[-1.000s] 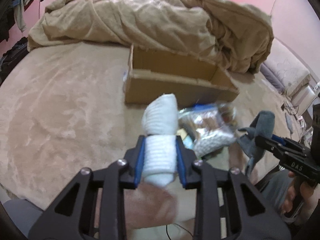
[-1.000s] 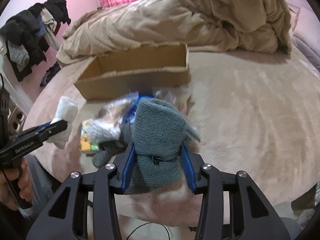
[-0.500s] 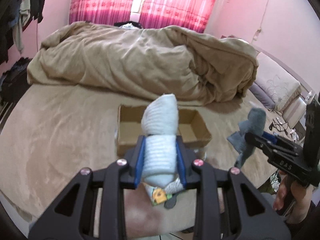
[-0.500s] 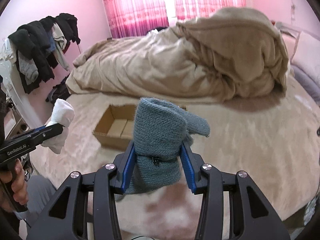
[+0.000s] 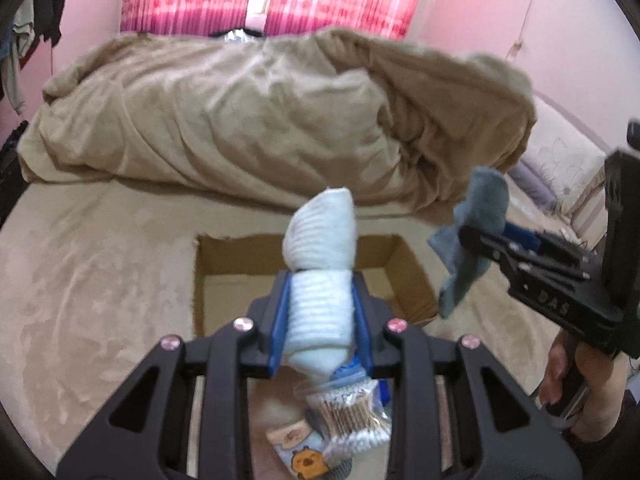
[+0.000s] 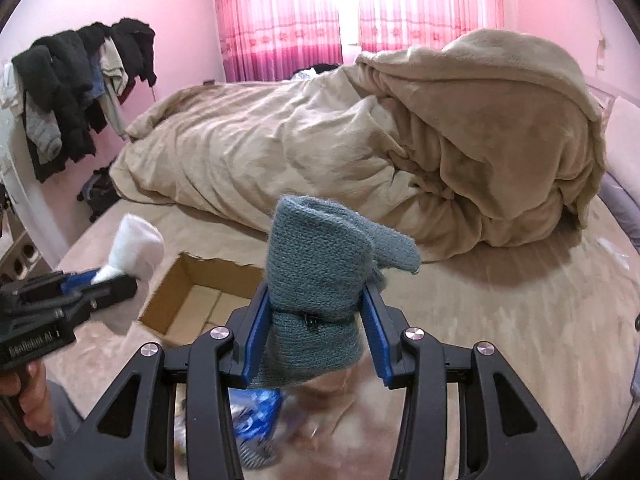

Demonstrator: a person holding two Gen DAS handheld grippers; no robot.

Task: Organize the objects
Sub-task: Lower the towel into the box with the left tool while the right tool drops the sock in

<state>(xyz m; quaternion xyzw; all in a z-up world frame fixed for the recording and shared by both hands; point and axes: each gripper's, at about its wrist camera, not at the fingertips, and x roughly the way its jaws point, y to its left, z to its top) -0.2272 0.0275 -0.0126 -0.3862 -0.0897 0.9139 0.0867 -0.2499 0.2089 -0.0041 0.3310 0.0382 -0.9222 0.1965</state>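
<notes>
L gripper [image 5: 320, 312]: clamped on white sock [image 5: 320, 240]; R gripper [image 6: 316, 332]: clamped on grey sock [image 6: 320, 264]; both raised over cardboard box [image 5: 408, 272] mid-bed, prob. for dropping in.

white sock [image 5: 320, 280]: ribbed, rolled into a thick bundle, standing upright and sticking out toward 12 o'clock, being pinched at its lower half, held in the air above the box.
grey-blue sock [image 6: 320, 280]: knitted, folded over on itself with a flap drooping toward 3 o'clock, being squeezed at its lower part, also in the air.
cardboard box [image 5: 412, 276]: brown, open-topped, shallow, sitting on the bed [image 5: 88, 280], looking empty inside.
cotton swab bag [image 5: 352, 416]: clear plastic, lying on the bed at 6 o'clock from the box, beside a cartoon-printed packet [image 5: 300, 452].
</notes>
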